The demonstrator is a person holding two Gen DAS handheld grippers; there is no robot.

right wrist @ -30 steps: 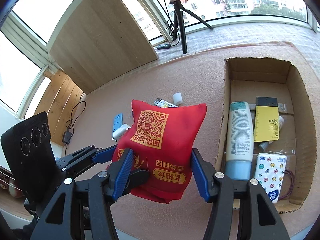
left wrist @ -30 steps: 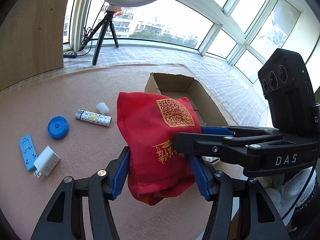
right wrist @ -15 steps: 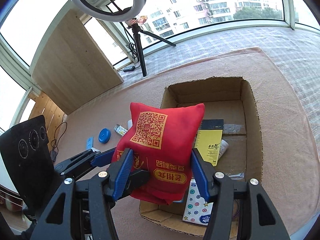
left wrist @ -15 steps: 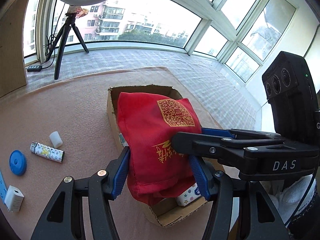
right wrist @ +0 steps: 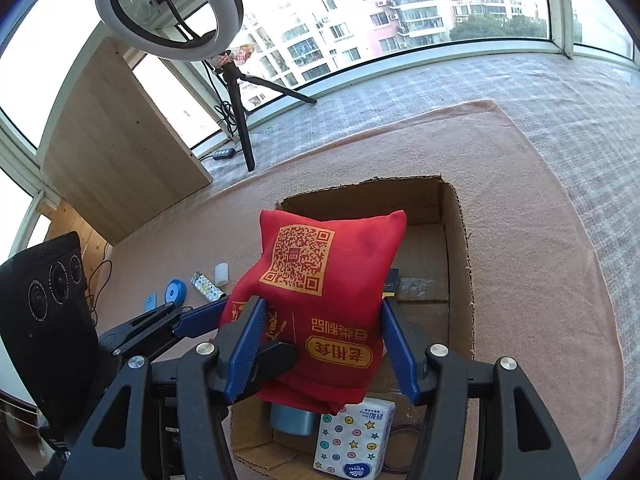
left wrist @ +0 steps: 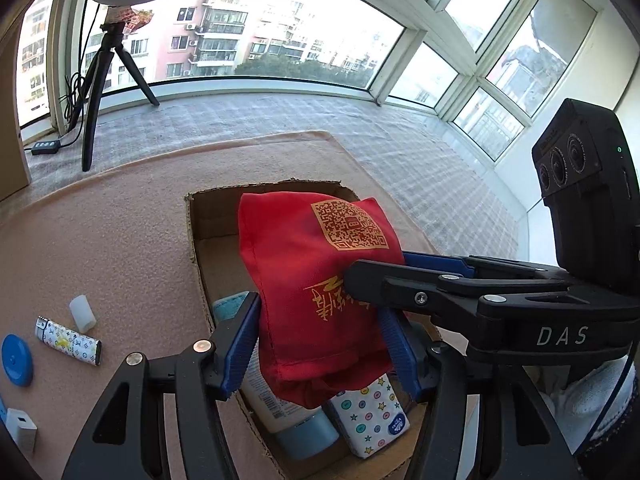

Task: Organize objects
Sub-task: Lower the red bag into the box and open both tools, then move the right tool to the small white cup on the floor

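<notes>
Left gripper [left wrist: 320, 344] and right gripper [right wrist: 320, 340] both clamp the red cloth bag [right wrist: 320, 296]. Bag hangs above the cardboard box [right wrist: 460, 240].

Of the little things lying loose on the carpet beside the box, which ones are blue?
The round blue disc and the flat blue rectangular piece beside it. The patterned lighter, small white cap and white charger are not blue.

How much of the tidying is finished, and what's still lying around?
Partly done. The box already holds a bottle, a tissue pack and a dark packet. In hand: both tools, left and right, hold the red bag over the box, not yet set down. Left on the mat: lighter, white cap, blue disc, charger, and a blue piece.
</notes>
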